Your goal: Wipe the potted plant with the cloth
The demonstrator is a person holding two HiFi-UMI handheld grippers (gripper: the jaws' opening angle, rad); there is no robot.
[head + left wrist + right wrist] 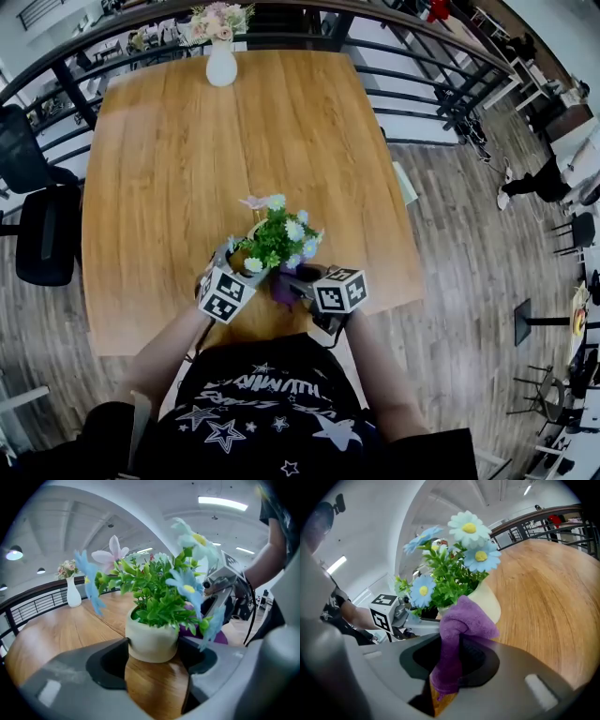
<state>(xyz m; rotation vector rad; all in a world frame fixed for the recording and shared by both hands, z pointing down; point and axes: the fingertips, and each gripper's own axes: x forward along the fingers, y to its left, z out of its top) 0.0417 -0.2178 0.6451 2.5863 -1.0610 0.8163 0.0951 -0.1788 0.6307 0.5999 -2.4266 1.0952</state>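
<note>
The head view looks steeply down on the table, with the potted plant at lower centre. Both gripper views face that plant close-up, low, from opposite sides.

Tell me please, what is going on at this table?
A person works with a gripper in each hand. The left gripper clamps the pot of the potted plant at the near edge of the table. The right gripper grips a purple cloth and holds it against the pot's side. Wiping looks under way.
</note>
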